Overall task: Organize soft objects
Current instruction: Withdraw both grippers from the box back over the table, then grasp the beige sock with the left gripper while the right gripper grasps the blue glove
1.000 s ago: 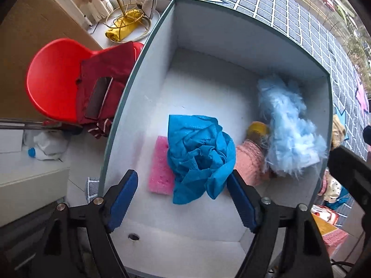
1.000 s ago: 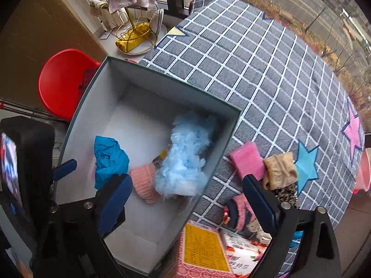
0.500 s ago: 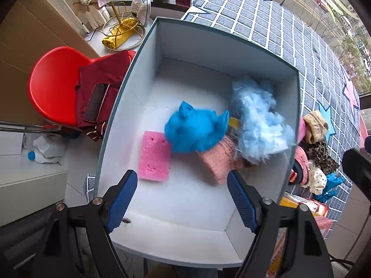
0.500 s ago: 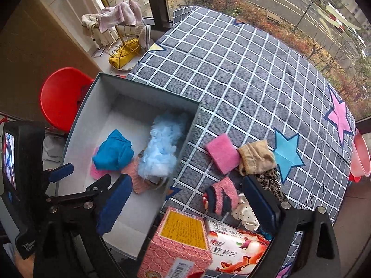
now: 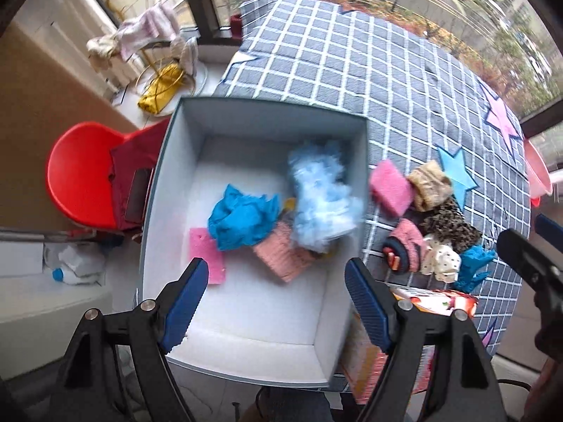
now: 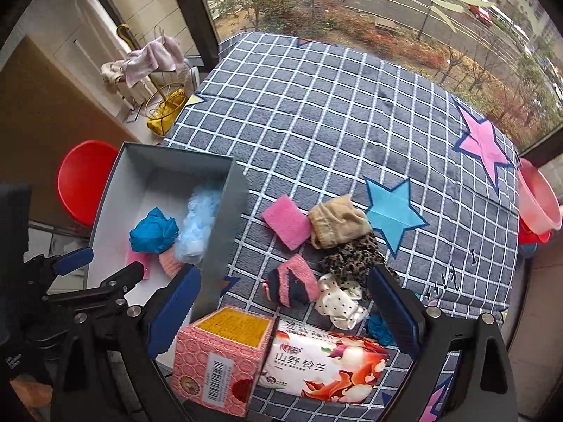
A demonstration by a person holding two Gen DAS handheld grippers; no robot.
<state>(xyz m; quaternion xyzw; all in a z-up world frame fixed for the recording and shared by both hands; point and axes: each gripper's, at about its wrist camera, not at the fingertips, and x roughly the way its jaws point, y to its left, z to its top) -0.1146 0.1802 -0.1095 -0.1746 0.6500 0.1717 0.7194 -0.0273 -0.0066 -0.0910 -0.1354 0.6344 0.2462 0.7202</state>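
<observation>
a: left gripper (image 5: 274, 302) and right gripper (image 6: 281, 309), jaws apart, both empty

b: crumpled blue cloth (image 5: 242, 218) in the grey open box (image 5: 267, 109); pink square sponge (image 6: 286, 221) at twelve o'clock waits on the checked tablecloth

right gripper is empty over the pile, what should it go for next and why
Probably lower the open right gripper onto the pink and navy sock. It lies loose on the checked cloth almost between the fingers, outside the grey box that already holds the blue cloth and fluffy duster.
</observation>
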